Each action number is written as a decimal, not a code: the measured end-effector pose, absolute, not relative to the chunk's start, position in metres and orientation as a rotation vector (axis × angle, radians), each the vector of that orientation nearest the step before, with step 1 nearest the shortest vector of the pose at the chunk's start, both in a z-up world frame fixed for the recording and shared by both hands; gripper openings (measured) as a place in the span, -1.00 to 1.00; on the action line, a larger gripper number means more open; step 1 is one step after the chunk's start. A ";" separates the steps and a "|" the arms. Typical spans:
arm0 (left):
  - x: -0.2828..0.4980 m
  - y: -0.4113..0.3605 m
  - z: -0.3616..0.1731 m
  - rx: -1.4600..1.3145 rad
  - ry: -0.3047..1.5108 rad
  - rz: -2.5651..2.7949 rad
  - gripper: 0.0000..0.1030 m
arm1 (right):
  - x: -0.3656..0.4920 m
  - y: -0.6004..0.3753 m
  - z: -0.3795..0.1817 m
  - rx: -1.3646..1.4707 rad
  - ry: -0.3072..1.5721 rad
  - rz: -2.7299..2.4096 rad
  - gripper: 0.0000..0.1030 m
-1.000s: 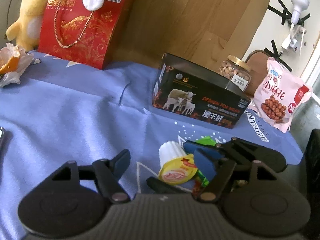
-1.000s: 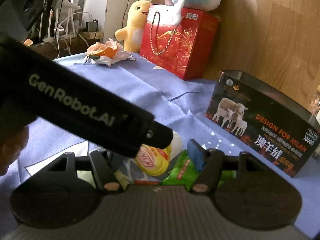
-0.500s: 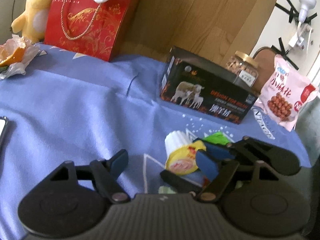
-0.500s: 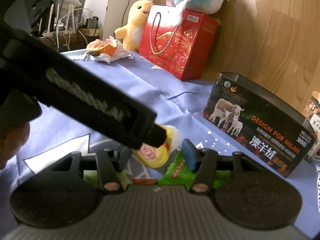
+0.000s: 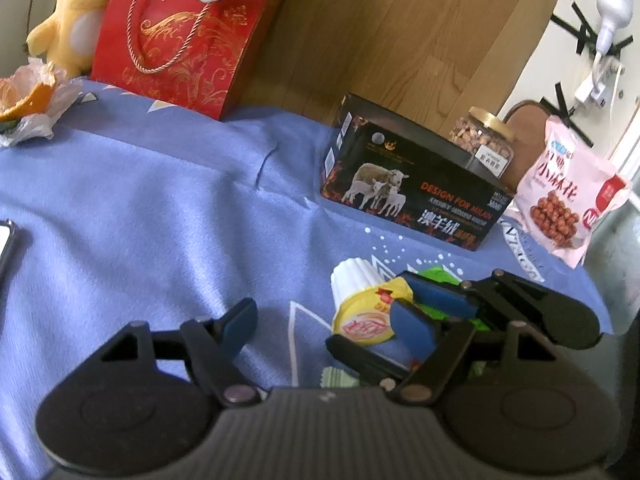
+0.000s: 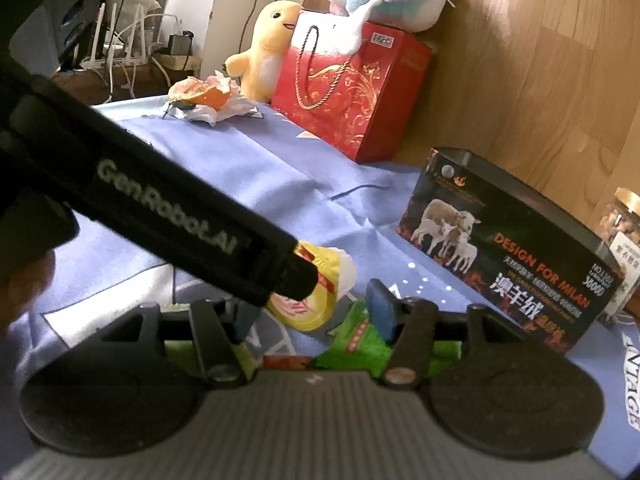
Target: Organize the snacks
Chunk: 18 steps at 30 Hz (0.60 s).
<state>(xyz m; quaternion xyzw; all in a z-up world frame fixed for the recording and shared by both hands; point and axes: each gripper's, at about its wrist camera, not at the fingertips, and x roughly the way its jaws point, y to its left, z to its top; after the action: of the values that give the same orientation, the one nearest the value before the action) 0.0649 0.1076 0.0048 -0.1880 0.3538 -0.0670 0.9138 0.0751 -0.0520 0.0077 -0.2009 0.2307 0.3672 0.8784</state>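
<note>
A small white cup with a yellow foil lid lies on its side on the blue cloth, also in the right wrist view. A green snack packet lies beside it, under my right gripper, which is open around the cup and packet. My left gripper is open, with the cup just ahead of its right finger. The right gripper's fingers show beside the cup in the left wrist view. The black open box with sheep pictures stands beyond.
A pink snack bag and a jar of nuts stand right of the box. A red gift bag, a yellow plush and orange peel on paper sit far left. A phone edge lies left.
The left gripper has pulled back and tilted slightly, so the scene sits lower and farther. The right gripper has edged forward over the green packet beside the cup. Both stay open.
</note>
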 end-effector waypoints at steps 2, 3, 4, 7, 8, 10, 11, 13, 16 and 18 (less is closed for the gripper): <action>0.062 0.111 0.005 -0.411 0.721 -0.147 0.45 | 0.077 -0.053 0.008 -0.412 0.486 0.763 0.27; 0.061 0.113 0.004 -0.419 0.718 -0.151 0.41 | 0.077 -0.053 0.007 -0.410 0.487 0.763 0.27; 0.061 0.114 0.004 -0.422 0.718 -0.153 0.40 | 0.077 -0.053 0.007 -0.411 0.487 0.763 0.27; 0.063 0.111 0.005 -0.414 0.721 -0.161 0.31 | 0.077 -0.052 0.007 -0.415 0.485 0.764 0.26; 0.064 0.109 0.005 -0.411 0.725 -0.168 0.26 | 0.077 -0.052 0.008 -0.418 0.486 0.767 0.23; 0.067 0.106 0.004 -0.405 0.739 -0.188 0.03 | 0.078 -0.050 0.008 -0.424 0.492 0.782 0.18; 0.070 0.103 0.003 -0.402 0.749 -0.200 -0.02 | 0.079 -0.049 0.009 -0.425 0.500 0.794 0.08; 0.075 0.098 0.002 -0.400 0.761 -0.224 -0.25 | 0.080 -0.046 0.011 -0.437 0.511 0.805 -0.04; 0.078 0.096 0.004 -0.394 0.764 -0.215 -0.31 | 0.078 -0.045 0.011 -0.456 0.489 0.797 -0.11; 0.078 0.098 0.010 -0.414 0.749 -0.230 -0.31 | 0.075 -0.049 0.015 -0.441 0.458 0.782 -0.12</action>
<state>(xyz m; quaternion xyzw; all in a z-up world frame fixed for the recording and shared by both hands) 0.0780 0.0976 0.0104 -0.2004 0.3623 -0.1115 0.9034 0.0752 -0.0494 0.0147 -0.2115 0.2193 0.3747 0.8757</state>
